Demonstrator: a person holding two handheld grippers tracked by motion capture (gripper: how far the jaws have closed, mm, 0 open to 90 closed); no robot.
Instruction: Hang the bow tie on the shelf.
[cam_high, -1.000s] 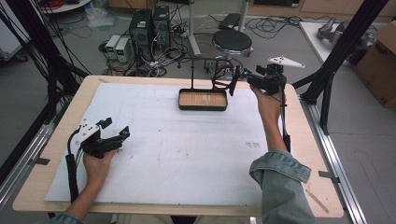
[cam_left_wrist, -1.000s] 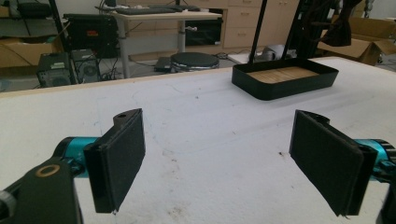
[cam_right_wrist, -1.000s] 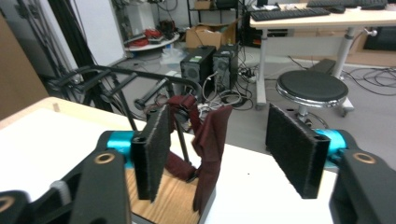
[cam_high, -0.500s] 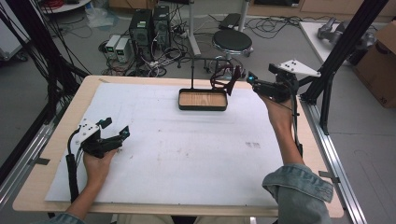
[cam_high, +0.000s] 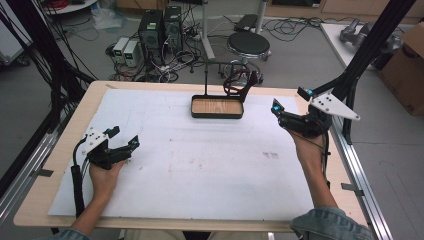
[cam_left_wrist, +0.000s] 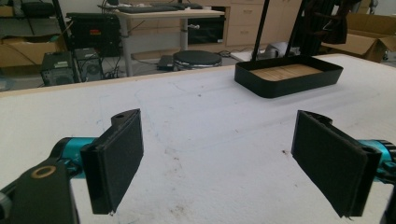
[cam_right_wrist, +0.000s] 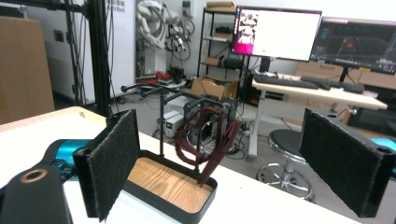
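Right gripper (cam_high: 278, 111) hovering wide open beside black wood-floored tray (cam_high: 217, 107), dark red strap (cam_high: 239, 85) hanging on its stand, left gripper (cam_high: 125, 145) resting agape on white sheet (cam_high: 200, 160).

Left gripper (cam_high: 131, 144) rests low, jaws wide; right gripper (cam_high: 275, 108) (held raised) has just been opening, empty.

My workspace is evenly and fairly brightly lit, with soft, diffuse light and no hard shadows; under my left tongs (cam_high: 116, 148) the white sheet (cam_high: 200, 165) carries just a faint grey shade. Looking along my left tongs, the sheet ahead is near washed out, pale and low in contrast. Past my right tongs (cam_right_wrist: 233, 163) two monitors (cam_right_wrist: 278, 31) glow, the left one blown to white. Both pads close to the lens look soft, and every frame is slightly grainy
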